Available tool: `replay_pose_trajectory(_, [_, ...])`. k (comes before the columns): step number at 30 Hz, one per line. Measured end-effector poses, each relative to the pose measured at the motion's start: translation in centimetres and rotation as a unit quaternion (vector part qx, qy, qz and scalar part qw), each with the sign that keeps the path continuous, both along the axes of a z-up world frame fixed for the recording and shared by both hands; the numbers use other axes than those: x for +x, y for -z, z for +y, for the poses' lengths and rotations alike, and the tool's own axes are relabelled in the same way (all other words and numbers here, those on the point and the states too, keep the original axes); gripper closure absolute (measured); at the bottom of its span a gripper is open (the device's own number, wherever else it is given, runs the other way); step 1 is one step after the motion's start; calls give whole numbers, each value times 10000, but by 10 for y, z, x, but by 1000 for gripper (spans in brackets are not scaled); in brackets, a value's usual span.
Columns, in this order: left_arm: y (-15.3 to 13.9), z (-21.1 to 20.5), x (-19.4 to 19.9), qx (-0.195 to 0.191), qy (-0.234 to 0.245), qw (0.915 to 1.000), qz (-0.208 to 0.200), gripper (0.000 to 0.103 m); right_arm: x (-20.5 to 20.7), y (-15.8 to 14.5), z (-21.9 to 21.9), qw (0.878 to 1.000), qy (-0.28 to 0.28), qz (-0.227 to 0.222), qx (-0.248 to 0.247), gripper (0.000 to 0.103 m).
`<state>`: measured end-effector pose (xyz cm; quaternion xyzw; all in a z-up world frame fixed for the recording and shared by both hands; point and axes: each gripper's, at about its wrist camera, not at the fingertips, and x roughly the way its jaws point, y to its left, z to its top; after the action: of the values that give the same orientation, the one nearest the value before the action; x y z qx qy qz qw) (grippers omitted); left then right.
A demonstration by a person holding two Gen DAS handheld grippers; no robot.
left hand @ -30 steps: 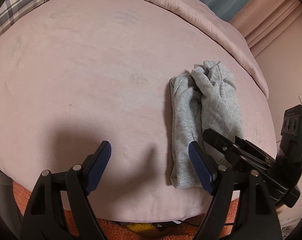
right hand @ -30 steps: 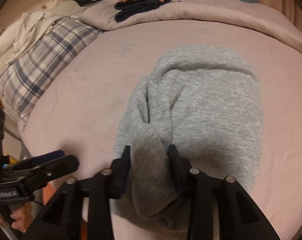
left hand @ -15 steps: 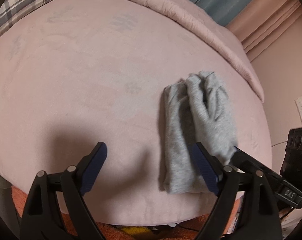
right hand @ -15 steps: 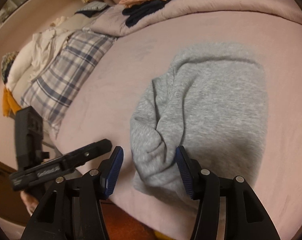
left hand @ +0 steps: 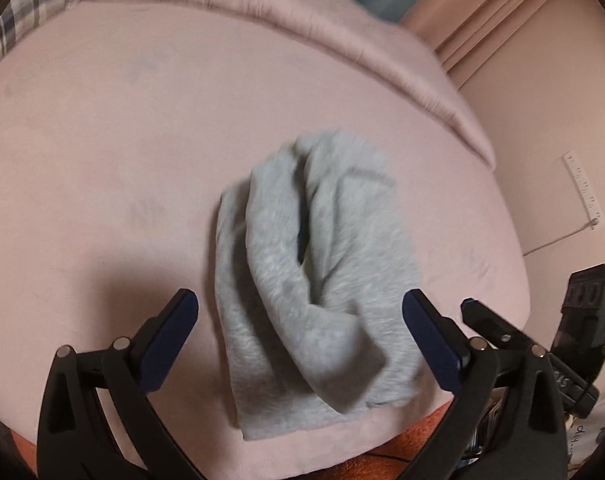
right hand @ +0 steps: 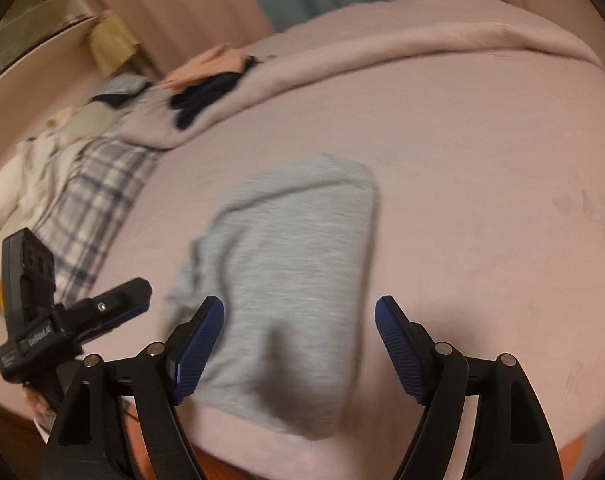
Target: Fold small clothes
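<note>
A small grey garment (left hand: pixel 314 280) lies folded and bunched on the pink bed sheet (left hand: pixel 102 160), near the bed's front edge. My left gripper (left hand: pixel 300 316) hovers over its near end with jaws opening wide, pads clear of the cloth. In the right wrist view the same grey garment (right hand: pixel 290 280) lies ahead, slightly blurred. My right gripper (right hand: pixel 300 320) has its jaws opening above the garment's near edge, nothing pressed between the blue pads. The left gripper (right hand: pixel 102 312) shows at the left of that view.
A pink duvet (right hand: pixel 382 52) is rolled along the far side of the bed, with dark and peach clothes (right hand: pixel 210 80) on it. A plaid pillow (right hand: pixel 90 200) and white bedding (right hand: pixel 26 176) lie at the left. An orange rug (left hand: pixel 402 460) shows below the bed's edge.
My right gripper let go of the garment's fold, opened and drew back. The left gripper opened wider and swung right, so the garment now lies between its fingers.
</note>
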<state>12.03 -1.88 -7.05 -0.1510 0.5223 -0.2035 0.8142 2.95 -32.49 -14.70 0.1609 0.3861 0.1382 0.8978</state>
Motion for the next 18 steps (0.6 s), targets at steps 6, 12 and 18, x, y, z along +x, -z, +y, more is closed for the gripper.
replay_pose_trajectory(6, [58, -5, 10, -237, 71, 9958, 881, 1, 22, 35, -3, 9981, -60, 540, 293, 25])
replay_pose_trajectory(12, [72, -6, 13, -765, 148, 9923, 961, 2, 44, 64, 5, 9919, -247, 960, 796, 25])
replay_pose_trajectory(18, [69, -18, 18, -1015, 181, 9907, 883, 43, 60, 80, 11, 9794, -492, 1136, 1593, 37])
